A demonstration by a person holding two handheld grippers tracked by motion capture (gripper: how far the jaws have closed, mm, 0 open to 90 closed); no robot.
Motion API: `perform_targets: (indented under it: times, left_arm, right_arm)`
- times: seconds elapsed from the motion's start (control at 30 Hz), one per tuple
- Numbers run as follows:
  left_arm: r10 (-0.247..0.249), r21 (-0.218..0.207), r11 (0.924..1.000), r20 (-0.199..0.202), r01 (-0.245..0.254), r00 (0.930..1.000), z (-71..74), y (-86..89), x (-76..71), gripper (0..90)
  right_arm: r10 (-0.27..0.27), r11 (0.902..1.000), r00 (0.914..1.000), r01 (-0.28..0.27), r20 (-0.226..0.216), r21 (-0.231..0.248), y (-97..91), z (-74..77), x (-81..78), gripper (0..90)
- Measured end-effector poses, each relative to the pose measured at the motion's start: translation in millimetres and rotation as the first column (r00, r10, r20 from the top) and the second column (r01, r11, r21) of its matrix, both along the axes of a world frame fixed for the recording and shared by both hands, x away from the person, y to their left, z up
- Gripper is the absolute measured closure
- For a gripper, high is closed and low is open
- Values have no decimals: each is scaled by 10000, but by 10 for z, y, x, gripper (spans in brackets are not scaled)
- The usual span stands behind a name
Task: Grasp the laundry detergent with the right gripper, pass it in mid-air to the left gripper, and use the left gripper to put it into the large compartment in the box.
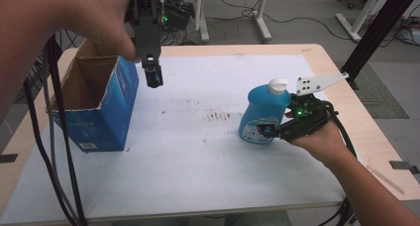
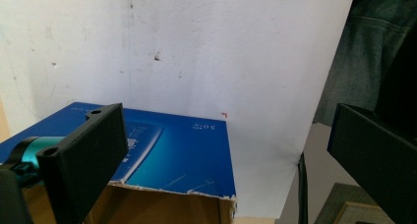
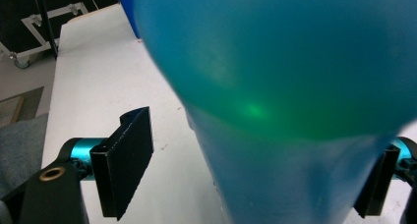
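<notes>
A blue bottle (image 1: 261,114) with a white cap (image 1: 277,85) stands on the right half of the white sheet (image 1: 198,156). My right gripper (image 1: 270,131) reaches in from the right at the bottle's lower body. In the right gripper view the bottle (image 3: 295,62) sits between the wide jaws of the right gripper (image 3: 265,135), with a gap at the left jaw. My left gripper (image 1: 154,80) hangs high, open and empty, beside the open blue cardboard box (image 1: 116,104). The left gripper (image 2: 221,126) looks down on the box (image 2: 182,150).
The wooden table (image 1: 346,99) lies under the white sheet, which has brown stains (image 1: 218,115) at its middle. Black cables (image 1: 54,156) hang down at the left. A black frame post (image 1: 379,28) rises at the back right. A person's trouser leg (image 2: 366,47) is beyond the table edge.
</notes>
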State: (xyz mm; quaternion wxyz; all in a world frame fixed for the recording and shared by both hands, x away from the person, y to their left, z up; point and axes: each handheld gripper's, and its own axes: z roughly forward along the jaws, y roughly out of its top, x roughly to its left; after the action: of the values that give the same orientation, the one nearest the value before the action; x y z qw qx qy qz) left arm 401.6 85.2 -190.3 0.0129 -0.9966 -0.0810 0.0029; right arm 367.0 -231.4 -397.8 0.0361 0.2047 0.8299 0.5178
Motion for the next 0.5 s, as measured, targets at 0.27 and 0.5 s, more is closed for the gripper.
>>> perform_targets:
  times: [0.27, 0.5]
  left_arm:
    - [52, 7, 10000, 1, -52, 10000, -1, 20, 12, 16]
    - [10, 8, 10000, -11, -10, 10000, -10, 17, 24, 17]
  right_arm:
    - [1, 10000, 10000, -1, 8, -56, 13, -37, 35, 192]
    - [-35, 10000, 10000, 35, 7, -26, -1, -49, 50, 244]
